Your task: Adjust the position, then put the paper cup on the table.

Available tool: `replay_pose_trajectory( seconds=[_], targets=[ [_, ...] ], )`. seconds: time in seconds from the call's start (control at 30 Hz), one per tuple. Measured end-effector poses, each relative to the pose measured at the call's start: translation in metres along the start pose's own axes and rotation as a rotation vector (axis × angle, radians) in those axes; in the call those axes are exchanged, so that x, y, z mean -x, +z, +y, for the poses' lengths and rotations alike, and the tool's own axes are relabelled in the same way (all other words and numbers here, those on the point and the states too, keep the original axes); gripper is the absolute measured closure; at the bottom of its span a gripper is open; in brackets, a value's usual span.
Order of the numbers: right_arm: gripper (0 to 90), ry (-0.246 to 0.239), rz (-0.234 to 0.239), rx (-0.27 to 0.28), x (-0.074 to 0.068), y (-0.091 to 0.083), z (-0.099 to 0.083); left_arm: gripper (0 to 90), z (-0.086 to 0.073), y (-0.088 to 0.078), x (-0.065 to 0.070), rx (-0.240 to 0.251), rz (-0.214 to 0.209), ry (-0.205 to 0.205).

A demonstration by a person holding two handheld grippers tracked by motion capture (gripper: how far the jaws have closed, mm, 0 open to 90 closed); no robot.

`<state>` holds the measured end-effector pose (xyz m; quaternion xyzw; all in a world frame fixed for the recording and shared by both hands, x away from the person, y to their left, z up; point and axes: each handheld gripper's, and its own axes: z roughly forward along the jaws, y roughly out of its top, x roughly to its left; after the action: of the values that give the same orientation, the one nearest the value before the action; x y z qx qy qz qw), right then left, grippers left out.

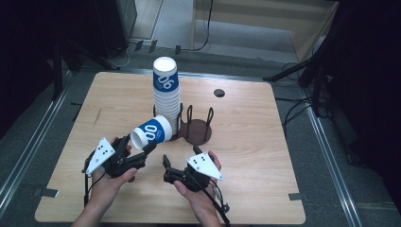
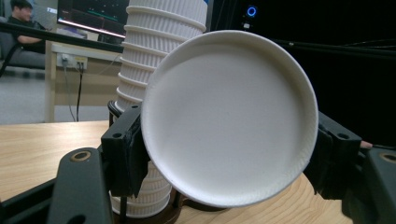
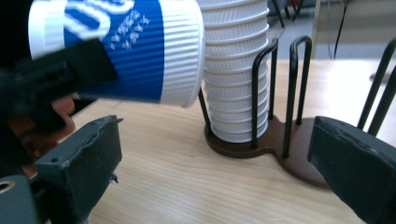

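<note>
I am holding the blue-and-white cup [image 1: 152,132] on its side between my left gripper [image 1: 137,153]'s closed jaws, its long axis running out ahead toward the cup stack [image 1: 166,94] in the wire holder [image 1: 196,130], while my right gripper [image 1: 166,166]'s jaws are gaping wide, empty, just beside it.

In the left gripper view the cup's [image 2: 229,116] white bottom, at centre frame, hides its own blue side and most of the stack of cups [image 2: 149,60] behind, whose top runs off the upper edge. In the right gripper view the cup holder [image 3: 280,140] is cut by the right edge.
</note>
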<state>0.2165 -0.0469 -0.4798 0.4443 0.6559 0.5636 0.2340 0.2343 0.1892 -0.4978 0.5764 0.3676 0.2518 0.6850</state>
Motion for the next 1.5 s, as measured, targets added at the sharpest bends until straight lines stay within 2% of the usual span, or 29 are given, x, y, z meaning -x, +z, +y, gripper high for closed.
replay_pose_trajectory(
  seconds=[0.13,0.23,0.43,0.63,0.8,0.9,1.17,1.33,1.5],
  targets=[
    [2.3,0.142,0.015,0.008,0.003,0.001,0.001,27.6,-0.001,0.001,0.001,-0.006,-0.003,0.001],
    [2.4,0.264,0.009,0.011,0.007,0.002,0.001,27.6,-0.001,0.002,0.001,-0.002,-0.008,0.003],
    [3.8,0.439,-0.006,0.014,0.010,0.006,0.003,27.5,-0.003,0.003,0.001,-0.007,-0.008,0.002],
    [4.1,0.570,0.003,0.016,0.010,0.008,0.003,27.5,-0.003,0.003,0.001,-0.004,-0.011,0.002],
    [4.1,0.703,0.027,0.007,0.010,0.012,0.003,27.5,-0.004,0.004,0.002,-0.002,-0.004,0.011],
    [4.1,0.761,0.028,0.001,0.009,0.015,0.003,27.5,-0.005,0.004,0.002,-0.005,-0.005,0.013],
    [4.1,0.952,0.088,-0.005,0.011,0.021,0.004,27.5,-0.008,0.007,0.008,-0.009,-0.025,0.028],
    [3.6,1.066,0.145,-0.013,0.010,0.024,0.005,27.5,-0.009,0.008,0.010,-0.008,-0.027,0.031],
    [3.4,1.124,0.160,-0.018,0.009,0.025,0.005,27.6,-0.010,0.009,0.015,-0.011,-0.045,0.035]
  ],
)
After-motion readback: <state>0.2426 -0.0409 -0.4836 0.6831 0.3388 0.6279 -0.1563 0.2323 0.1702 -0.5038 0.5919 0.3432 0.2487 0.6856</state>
